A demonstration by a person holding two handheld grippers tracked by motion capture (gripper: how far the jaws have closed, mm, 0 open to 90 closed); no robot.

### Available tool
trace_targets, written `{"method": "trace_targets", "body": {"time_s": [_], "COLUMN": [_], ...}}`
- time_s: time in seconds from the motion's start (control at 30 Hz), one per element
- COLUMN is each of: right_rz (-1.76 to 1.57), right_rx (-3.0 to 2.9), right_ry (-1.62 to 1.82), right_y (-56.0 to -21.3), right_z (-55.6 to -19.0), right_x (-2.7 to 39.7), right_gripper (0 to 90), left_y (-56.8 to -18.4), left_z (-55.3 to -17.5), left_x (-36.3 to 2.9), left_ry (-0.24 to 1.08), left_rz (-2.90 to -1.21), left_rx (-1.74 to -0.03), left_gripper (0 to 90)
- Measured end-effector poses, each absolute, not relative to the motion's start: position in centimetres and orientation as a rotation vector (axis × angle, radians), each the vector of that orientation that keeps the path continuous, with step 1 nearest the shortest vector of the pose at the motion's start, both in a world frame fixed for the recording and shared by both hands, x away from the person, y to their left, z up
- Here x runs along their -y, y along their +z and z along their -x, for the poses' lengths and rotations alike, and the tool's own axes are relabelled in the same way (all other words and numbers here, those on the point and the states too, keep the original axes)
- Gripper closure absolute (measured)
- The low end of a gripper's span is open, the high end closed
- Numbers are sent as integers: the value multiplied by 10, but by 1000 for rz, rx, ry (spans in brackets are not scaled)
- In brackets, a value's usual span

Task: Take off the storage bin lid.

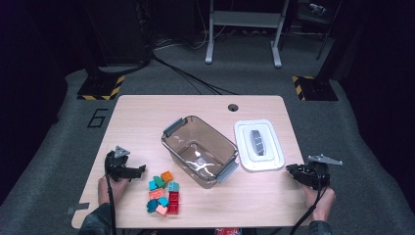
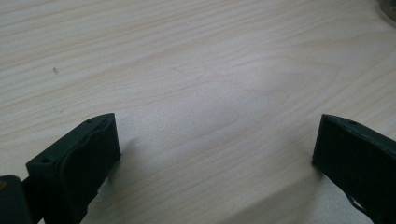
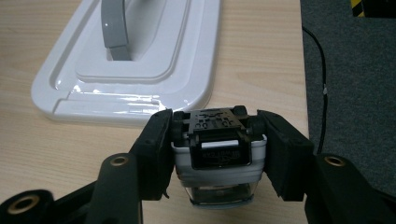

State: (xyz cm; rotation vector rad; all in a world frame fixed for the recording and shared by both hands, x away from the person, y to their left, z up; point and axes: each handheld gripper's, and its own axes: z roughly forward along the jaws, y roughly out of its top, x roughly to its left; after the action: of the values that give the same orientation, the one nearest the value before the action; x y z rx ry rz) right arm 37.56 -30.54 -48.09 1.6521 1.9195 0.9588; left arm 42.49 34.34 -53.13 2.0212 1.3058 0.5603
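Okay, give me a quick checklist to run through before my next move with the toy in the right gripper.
1. Right gripper clamps the small white toy from both sides: ok.
2. Clear bin is open: ok.
3. White lid lies flat beside the bin, not on it: ok.
4. Bin looks empty inside: ok.
5. Left gripper is open over bare table, away from the bin: ok.
6. Toy would clear the lid's handle on the way over: cannot tell.

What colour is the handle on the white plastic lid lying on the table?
Grey, on the white plastic lid; the handle shows best in the right gripper view.
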Motion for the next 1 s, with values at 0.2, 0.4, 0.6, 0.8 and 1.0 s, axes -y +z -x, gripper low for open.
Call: {"method": "trace_targets", "body": {"time_s": [0.2, 0.4, 0.6, 0.8, 1.0], "right_rz": [-1622, -1579, -1545, -1502, -1441], "right_rx": [-1917, -1935, -1944, -1964, -2000], "right_ry": [976, 988, 1010, 1027, 1042], "right_y": [-471, -461, -450, -440, -428], "right_z": [-375, -378, -381, -384, -388], "right_x": [300, 289, 276, 263, 245], "right_gripper": [475, 475, 476, 476, 476], "left_y": [-532, -531, -531, -531, -531], "left_z": [-425, -425, -425, -425, -425], "left_x": [-343, -344, -343, -344, -344], "left_ry": [565, 554, 560, 556, 558], "left_rz": [-2015, -2024, -2020, -2024, -2024], "left_rx": [-1306, -1308, -1305, -1306, -1306], "left_gripper": [5, 4, 5, 4, 5]}}
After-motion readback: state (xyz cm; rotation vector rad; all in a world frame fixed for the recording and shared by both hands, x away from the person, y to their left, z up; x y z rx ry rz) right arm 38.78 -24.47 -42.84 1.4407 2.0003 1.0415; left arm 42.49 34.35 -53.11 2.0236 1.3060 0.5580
